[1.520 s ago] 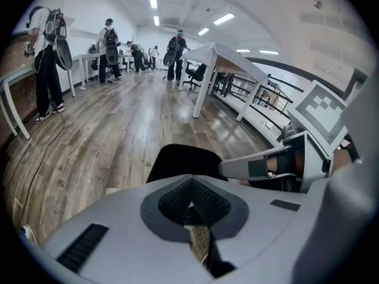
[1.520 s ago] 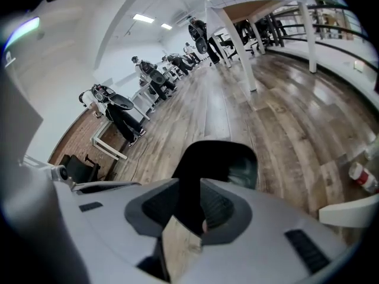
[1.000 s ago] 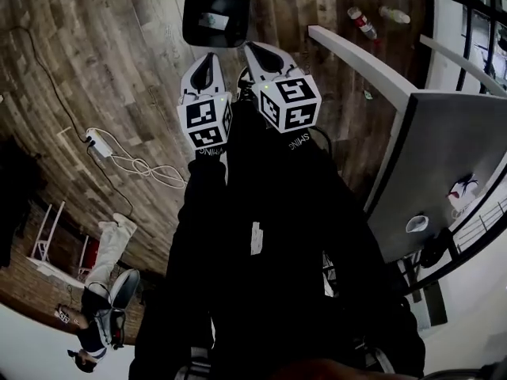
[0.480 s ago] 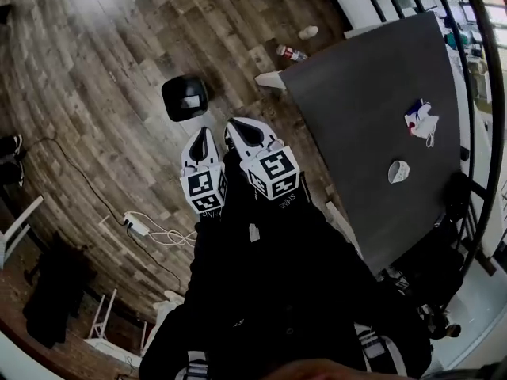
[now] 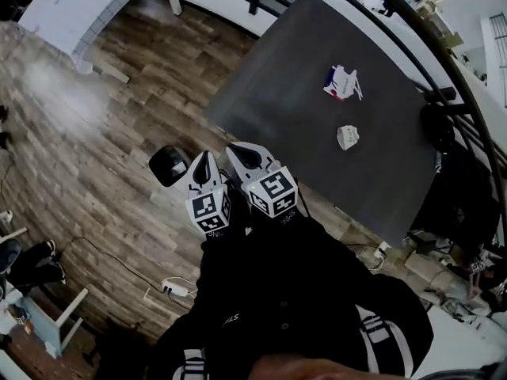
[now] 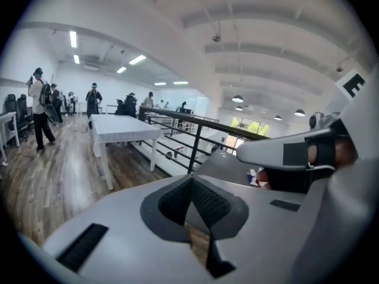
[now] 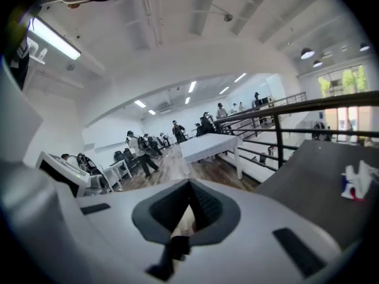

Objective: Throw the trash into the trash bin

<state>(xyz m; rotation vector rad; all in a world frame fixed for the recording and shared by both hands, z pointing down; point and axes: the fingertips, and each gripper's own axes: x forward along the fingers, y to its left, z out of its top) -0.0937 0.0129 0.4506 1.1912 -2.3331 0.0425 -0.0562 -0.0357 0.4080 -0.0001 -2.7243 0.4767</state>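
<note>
**Head view:** left gripper (image 5: pixel 203 161) and right gripper (image 5: pixel 241 152) are held side by side close to the body, both pointing out over the wood floor (image 5: pixel 87 157)
- black trash bin (image 5: pixel 169 165) stands on the floor just left of the left gripper, off the near corner of the grey table (image 5: pixel 301 133)
- two bits of trash lie on the table: a red/white/blue wrapper (image 5: pixel 342 83) further out and a crumpled white paper (image 5: pixel 347 137) nearer, apart from each other and well away from both grippers
- can't tell what's inside the bin from here

**Left gripper view:** left gripper (image 6: pixel 191 188) has its jaws pressed together, pads meeting, nothing held
- ahead: black railing (image 6: pixel 195 141), white table (image 6: pixel 121 127), grey table edge with the wrapper (image 6: pixel 256 177) just showing

**Right gripper view:** right gripper (image 7: pixel 189 197) is likewise closed and empty
- the wrapper (image 7: pixel 357 182) sits on the grey table off to the right, not lined up with the jaws

**Progress, my read:** both table items are not yet picked, so at least two pick-and-drop runs are left. Neither gripper is carrying anything. Next step is to reach over the table, open one gripper and take the nearer white paper
</note>
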